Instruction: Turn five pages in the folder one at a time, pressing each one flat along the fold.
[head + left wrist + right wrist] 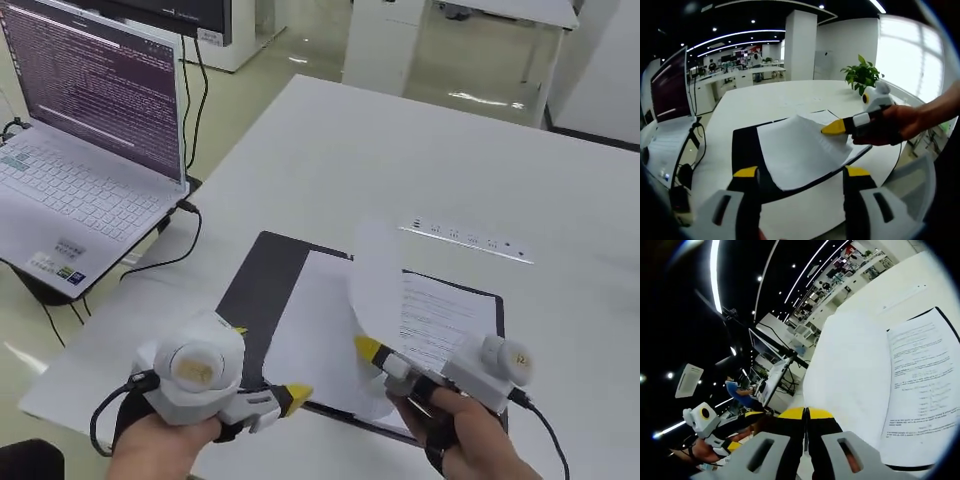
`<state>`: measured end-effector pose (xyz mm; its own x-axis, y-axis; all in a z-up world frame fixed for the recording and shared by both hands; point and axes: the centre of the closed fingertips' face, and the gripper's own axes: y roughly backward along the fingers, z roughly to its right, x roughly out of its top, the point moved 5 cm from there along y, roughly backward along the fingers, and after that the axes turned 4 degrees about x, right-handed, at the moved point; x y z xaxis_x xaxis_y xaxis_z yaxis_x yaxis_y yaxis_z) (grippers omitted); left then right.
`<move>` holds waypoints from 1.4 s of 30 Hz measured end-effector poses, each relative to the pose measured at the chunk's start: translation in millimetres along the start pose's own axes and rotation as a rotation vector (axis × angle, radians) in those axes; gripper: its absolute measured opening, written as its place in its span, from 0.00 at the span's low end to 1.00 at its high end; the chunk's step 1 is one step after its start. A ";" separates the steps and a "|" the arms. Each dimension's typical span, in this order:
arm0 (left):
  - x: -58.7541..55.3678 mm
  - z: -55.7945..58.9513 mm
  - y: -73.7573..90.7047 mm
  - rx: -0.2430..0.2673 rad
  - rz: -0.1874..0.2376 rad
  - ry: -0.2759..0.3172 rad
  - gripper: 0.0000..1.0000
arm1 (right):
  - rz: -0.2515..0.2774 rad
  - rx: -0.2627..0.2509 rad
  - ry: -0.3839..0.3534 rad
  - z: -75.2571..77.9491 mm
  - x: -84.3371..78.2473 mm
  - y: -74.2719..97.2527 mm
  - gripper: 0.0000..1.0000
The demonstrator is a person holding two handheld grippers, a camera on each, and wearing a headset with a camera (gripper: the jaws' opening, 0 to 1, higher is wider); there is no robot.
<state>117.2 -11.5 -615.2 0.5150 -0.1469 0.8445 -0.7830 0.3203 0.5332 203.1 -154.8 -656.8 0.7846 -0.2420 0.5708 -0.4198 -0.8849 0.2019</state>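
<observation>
Head view: my right gripper (372, 350) clamps the page (378, 275), judged thin and floppy, at its 6 o'clock edge; my left gripper (290, 398) sits wide open, empty.

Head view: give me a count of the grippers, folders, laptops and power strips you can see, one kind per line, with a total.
Grippers: 2, the left gripper open and the right gripper shut on the lifted page
Folder: 1
Laptop: 1
Power strip: 1
Total: 5
</observation>
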 end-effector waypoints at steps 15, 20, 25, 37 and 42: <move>-3.2 -7.9 6.0 -0.001 0.003 0.009 0.68 | 0.012 0.005 -0.074 -3.4 -15.7 -24.0 0.00; -3.2 -8.9 8.6 0.002 0.010 0.014 0.69 | 0.009 -0.005 -0.090 -2.6 -20.8 -28.5 0.00; -3.5 -10.3 11.2 0.009 0.014 0.024 0.69 | 0.002 -0.017 -0.110 2.3 -26.0 -33.8 0.00; 1.0 -10.9 9.0 0.009 0.017 0.029 0.69 | -0.009 -0.035 -0.161 9.9 -33.1 -56.3 0.00; 0.7 -11.8 6.7 0.009 0.015 0.030 0.69 | -0.011 -0.043 -0.183 11.6 -38.9 -64.5 0.00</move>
<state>116.4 1.6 -611.6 0.5132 -0.1138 0.8507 -0.7937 0.3142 0.5208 205.0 -92.9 -701.3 0.8576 -0.3037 0.4150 -0.4263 -0.8713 0.2433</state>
